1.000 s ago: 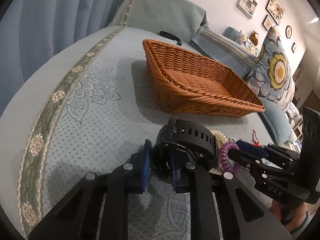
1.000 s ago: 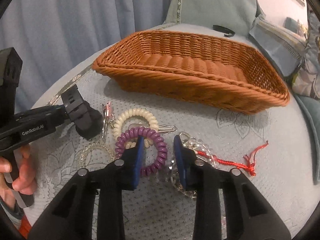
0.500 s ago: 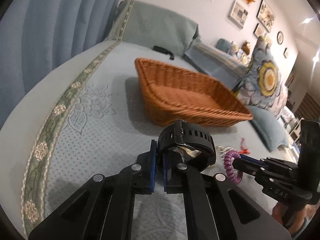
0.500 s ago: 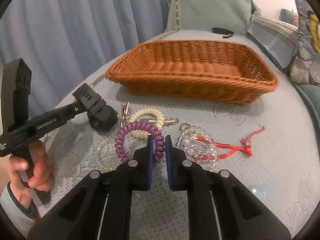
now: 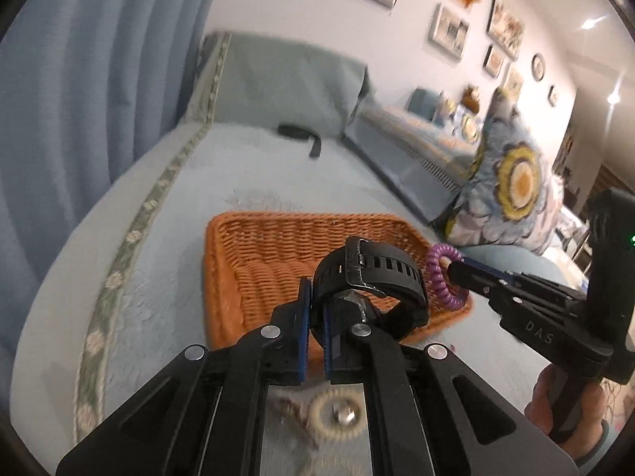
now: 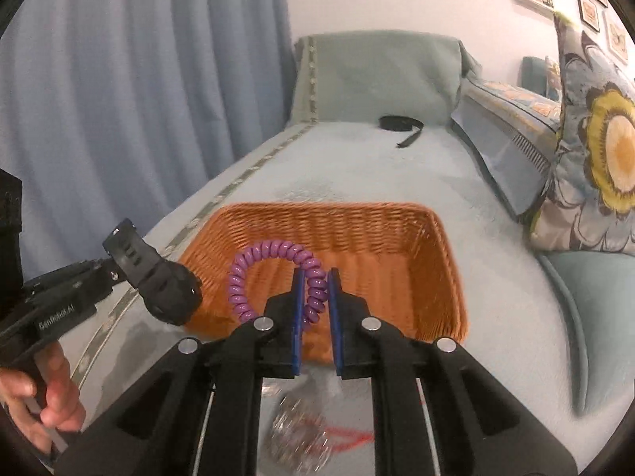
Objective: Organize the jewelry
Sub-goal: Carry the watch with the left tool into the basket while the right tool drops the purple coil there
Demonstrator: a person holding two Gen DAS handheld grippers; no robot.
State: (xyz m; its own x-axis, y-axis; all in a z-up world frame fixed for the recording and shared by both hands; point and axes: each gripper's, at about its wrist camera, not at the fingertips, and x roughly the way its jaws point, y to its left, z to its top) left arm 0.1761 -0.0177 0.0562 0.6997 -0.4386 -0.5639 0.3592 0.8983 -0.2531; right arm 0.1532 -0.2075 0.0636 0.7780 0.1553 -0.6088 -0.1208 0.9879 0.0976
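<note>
My left gripper [image 5: 315, 309] is shut on a black watch [image 5: 373, 277] and holds it in the air at the near edge of an orange wicker basket [image 5: 246, 254]. My right gripper [image 6: 315, 297] is shut on a purple coil bracelet [image 6: 270, 254] and holds it above the near side of the basket [image 6: 397, 254]. The watch [image 6: 158, 281] shows at the left in the right wrist view, the bracelet [image 5: 442, 277] at the right in the left wrist view. The basket looks empty.
A cream coil bracelet [image 5: 337, 416] lies on the bed below my left gripper. A clear bead bracelet [image 6: 297, 432] and a red string [image 6: 353, 436] lie below my right gripper. A black strap [image 6: 401, 125] lies far back. Flowered pillow [image 6: 595, 150] at right, curtain [image 6: 119, 79] at left.
Both grippers shut on their items and lifted them off the bed. They moved forward and now hover at the near side of the basket.
</note>
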